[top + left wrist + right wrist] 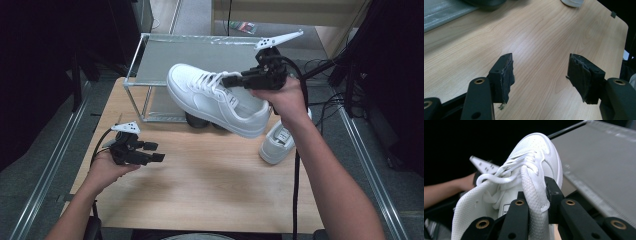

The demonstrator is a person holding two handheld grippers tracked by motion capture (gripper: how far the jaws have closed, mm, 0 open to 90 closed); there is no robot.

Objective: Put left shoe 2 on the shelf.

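A white sneaker hangs in the air over the back of the wooden table, toe pointing toward the rack. My right gripper is shut on the tongue of that sneaker, its jaws pressed on either side. A second white sneaker lies on the table at the right, partly hidden behind the right forearm. My left gripper is held low over the left part of the table, open with nothing between its pads.
A metal-framed rack with a grey shelf stands at the table's back. Dark shoes sit under it. Cables trail from the right gripper. Bare wood lies ahead of the left gripper.
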